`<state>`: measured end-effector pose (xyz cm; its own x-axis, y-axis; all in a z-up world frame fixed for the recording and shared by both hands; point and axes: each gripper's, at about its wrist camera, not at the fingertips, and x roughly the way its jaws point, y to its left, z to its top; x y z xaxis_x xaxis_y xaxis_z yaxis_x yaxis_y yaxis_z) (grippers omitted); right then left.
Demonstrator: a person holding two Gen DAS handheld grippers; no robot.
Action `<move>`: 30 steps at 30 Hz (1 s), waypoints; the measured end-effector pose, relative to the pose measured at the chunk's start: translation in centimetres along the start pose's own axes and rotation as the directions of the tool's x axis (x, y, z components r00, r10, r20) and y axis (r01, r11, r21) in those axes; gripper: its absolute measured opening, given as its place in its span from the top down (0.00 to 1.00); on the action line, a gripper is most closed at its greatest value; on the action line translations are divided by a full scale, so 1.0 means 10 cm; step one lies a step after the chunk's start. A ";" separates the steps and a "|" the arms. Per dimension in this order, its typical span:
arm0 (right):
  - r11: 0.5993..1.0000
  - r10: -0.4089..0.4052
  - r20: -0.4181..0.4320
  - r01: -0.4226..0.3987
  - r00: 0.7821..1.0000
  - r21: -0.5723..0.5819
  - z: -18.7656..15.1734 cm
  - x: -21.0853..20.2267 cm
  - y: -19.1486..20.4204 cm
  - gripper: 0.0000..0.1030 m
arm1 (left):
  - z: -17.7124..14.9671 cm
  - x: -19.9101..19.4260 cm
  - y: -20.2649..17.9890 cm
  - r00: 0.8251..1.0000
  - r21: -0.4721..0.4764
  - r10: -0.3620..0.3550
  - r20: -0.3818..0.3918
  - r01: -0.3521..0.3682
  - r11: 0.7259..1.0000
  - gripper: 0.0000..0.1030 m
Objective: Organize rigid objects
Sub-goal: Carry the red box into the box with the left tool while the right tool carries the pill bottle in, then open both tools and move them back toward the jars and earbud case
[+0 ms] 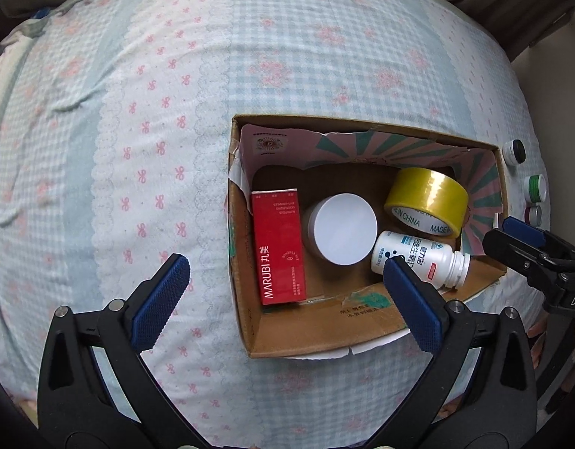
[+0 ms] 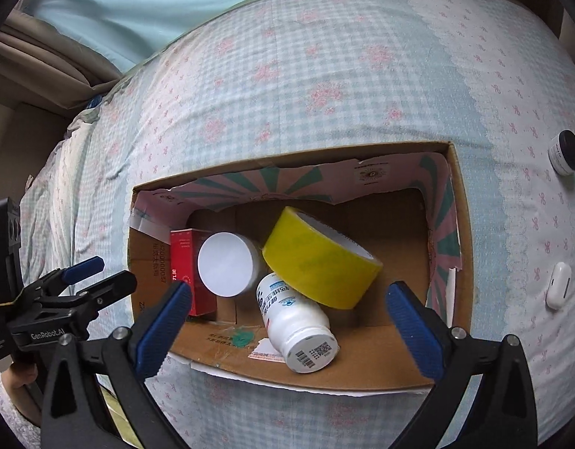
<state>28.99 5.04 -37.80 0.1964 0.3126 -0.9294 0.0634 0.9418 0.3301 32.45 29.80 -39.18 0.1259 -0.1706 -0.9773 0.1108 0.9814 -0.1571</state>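
A: What's in the cardboard box [image 1: 246, 321] on the bed [image 1: 137, 112]?

B: Four things. One red carton [image 1: 278, 247] lies flat along one side wall. One round white jar [image 1: 343, 234] sits beside it, its flat lid facing up. One roll of yellow tape [image 2: 317, 258] is tilted, leaning over one white bottle [image 2: 298, 321], which lies on its side with blue print and a barcode on it.

A: And outside the box?

B: From my left wrist I count three small pots on the bedsheet just past the box's far wall: one with a black lid [image 1: 514, 151], one with a green lid [image 1: 536, 187], one with a dark reddish lid [image 1: 533, 214]. From my right wrist I see one small white case [image 2: 558, 290] lying beside the box.

A: Your grippers?

B: My left gripper [image 1: 283, 292] has its blue pads spread wide, nothing between them, over the box's near corner. My right gripper [image 2: 287, 321] is spread wide too, above the box, the bottle lying below it, untouched.
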 end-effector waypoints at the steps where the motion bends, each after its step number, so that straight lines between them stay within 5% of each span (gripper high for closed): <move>1: 1.000 -0.003 0.001 0.003 1.000 -0.004 -0.01 -0.02 0.01 0.00 | -0.02 -0.02 -0.02 1.000 -0.001 -0.004 0.001 0.004 1.000 0.00; 16: 0.998 -0.032 0.092 0.037 0.995 -0.059 -0.31 -0.65 0.17 0.00 | -0.36 -0.74 -0.31 0.995 0.007 0.021 0.099 -0.022 1.000 0.00; 30: 0.989 -0.144 0.200 0.146 0.969 0.007 -0.86 -1.72 0.05 0.00 | -0.92 -1.78 -0.97 0.961 0.087 0.005 0.277 -0.030 0.996 0.00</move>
<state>17.24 1.20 -23.11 0.3764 0.1422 -0.9155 0.0985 0.9764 0.1922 20.04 24.12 -21.58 0.3950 -0.1837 -0.9001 0.1919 0.9747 -0.1147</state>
